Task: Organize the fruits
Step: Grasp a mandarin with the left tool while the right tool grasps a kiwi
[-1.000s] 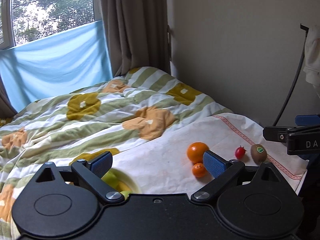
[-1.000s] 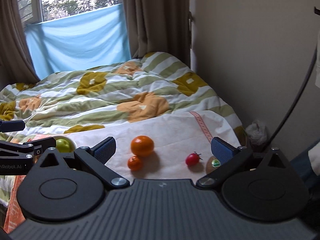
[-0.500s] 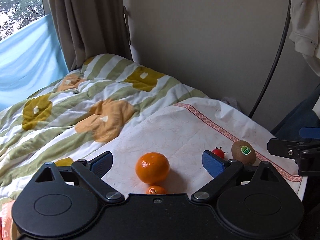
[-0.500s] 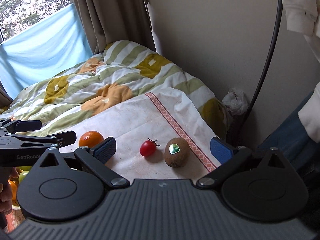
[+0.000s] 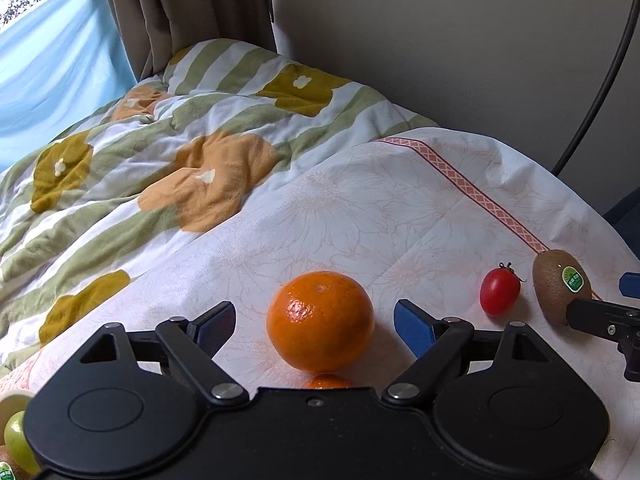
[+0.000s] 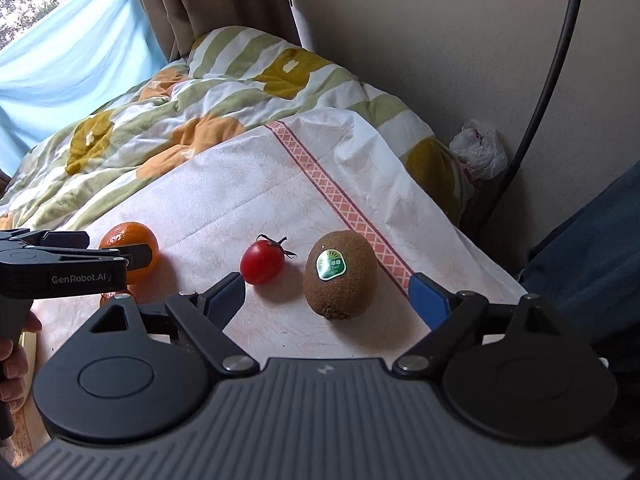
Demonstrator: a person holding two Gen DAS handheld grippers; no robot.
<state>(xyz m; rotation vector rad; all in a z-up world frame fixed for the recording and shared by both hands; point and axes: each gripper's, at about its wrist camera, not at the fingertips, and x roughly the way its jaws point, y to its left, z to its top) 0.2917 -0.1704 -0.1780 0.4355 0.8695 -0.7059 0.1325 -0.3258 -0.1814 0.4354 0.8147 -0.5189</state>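
- Both claws have come down and closer to the fruit since the earlier frames; the left claw [image 5: 314, 322] now brackets the large orange [image 5: 320, 321], its jaws having just been closing, yet the pads still stand clear of the peel.
- Right claw [image 6: 326, 298] stands open around the kiwi [image 6: 340, 274], pads not touching it.
- Bowl rim [image 5: 16, 394] shows at the lower left of the left view with a green fruit [image 5: 16, 436] in it.
- Kiwi lies on the white cloth [image 6: 224, 204] over the bed, long axis leaning away from the camera, sticker up, stem end nearest the lens.
- Cherry tomato [image 6: 262, 266] lies just left of it, stalk pointing right.
- Small orange [image 5: 327, 381] peeks out just behind the large one.
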